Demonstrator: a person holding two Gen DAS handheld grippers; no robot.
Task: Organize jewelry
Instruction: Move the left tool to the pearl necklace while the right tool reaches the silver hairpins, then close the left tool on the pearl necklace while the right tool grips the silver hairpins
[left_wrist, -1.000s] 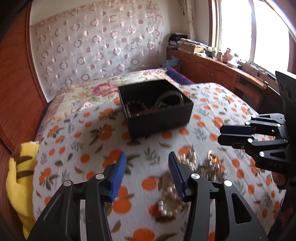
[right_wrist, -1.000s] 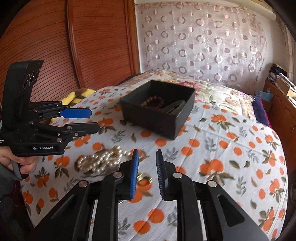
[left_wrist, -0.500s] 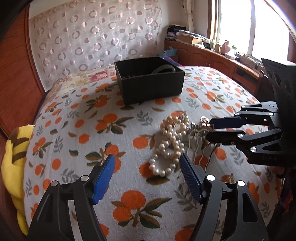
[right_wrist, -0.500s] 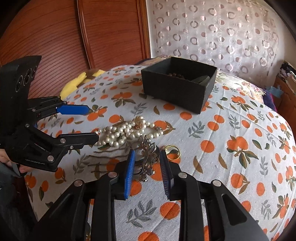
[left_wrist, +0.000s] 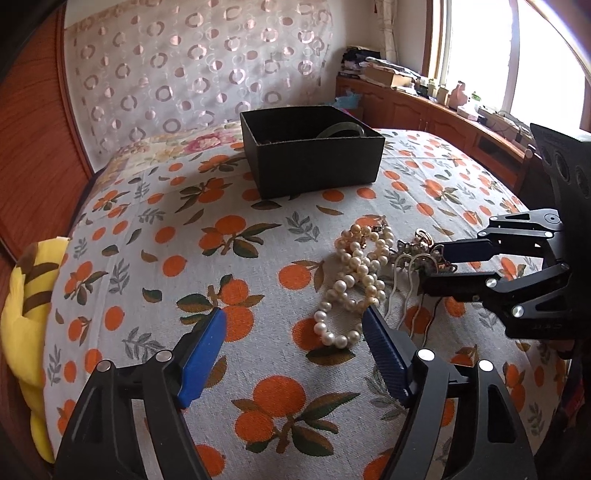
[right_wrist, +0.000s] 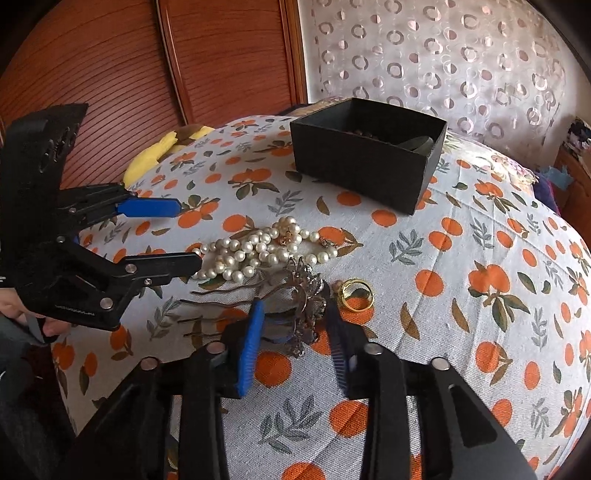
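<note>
A pearl necklace (left_wrist: 356, 275) lies heaped on the orange-print bedspread, also in the right wrist view (right_wrist: 258, 249). A metal hair comb with an ornate head (right_wrist: 301, 295) lies beside it, and a gold ring (right_wrist: 356, 291) just to its right. My left gripper (left_wrist: 293, 349) is open, its right finger close to the pearls' near end. My right gripper (right_wrist: 295, 332) is open with its jaws on either side of the comb's ornate head; it also shows in the left wrist view (left_wrist: 439, 267). A black box (left_wrist: 312, 149) holding a green bangle and dark beads stands farther back.
A yellow striped plush (left_wrist: 24, 299) lies at the bed's left edge. A wooden headboard (right_wrist: 166, 66) and a circle-patterned curtain (left_wrist: 192, 66) stand behind the bed. A wooden cabinet with clutter (left_wrist: 424, 107) runs under the window at right.
Both grippers have lowered toward the jewelry. My right gripper has opened wider and now straddles the hair comb. My left gripper has opened wider and come close to the pearls.
</note>
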